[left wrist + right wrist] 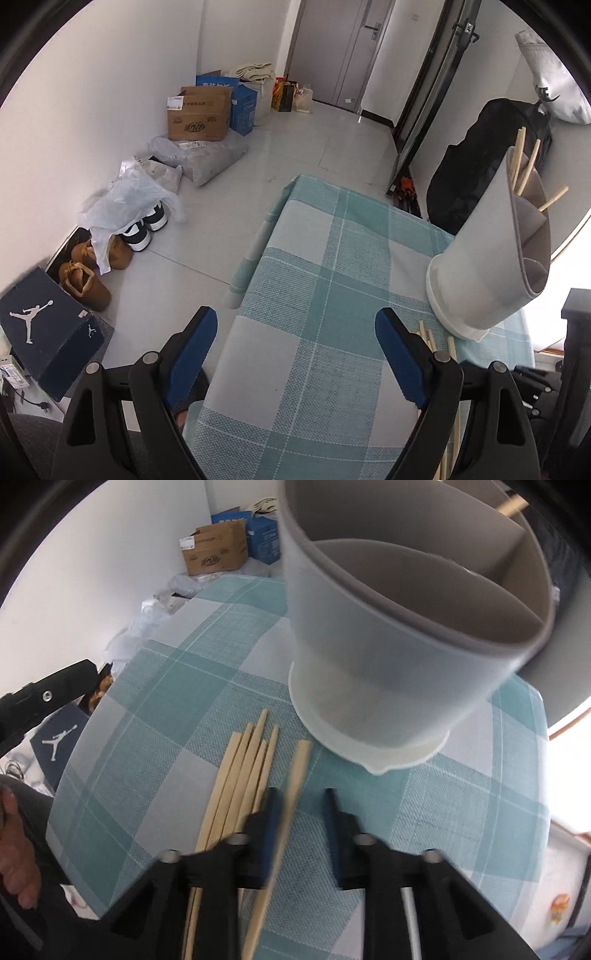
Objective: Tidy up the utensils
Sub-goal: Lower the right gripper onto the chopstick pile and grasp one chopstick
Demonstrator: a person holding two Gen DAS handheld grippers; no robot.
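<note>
Altogether, six loose chopsticks are counted in the right wrist view. Five chopsticks [236,786] lie side by side on the checked teal tablecloth [147,709], left of centre, with their tips pointing up the frame. A sixth chopstick [297,771] is seen just to their right, blurred, its upper end near the base of the utensil holder [369,646].

One holder is present, grey, on a pale base, filling the upper right of that view. Three compartments can be made out inside it. In the left wrist view at least three more chopstick ends [530,166] are seen sticking out of its far compartment.

The right gripper [303,792] is seen with its jaws narrowed but not closed. The sixth chopstick runs between them against the left-hand pad, while the right-hand pad is kept clear of it and cloth shows in the gap. A firm grip cannot be confirmed.

The left gripper [295,314] is held released, jaws spread wide, with nothing between them but bare cloth.

As for edges, the holder is placed near the table's right edge in the left wrist view, and the table's left edge and far corner are shown dropping to the tiled floor [295,147]. A broad stretch of uncovered cloth is left in the middle of that view, from the left jaws up to the far corner.
</note>
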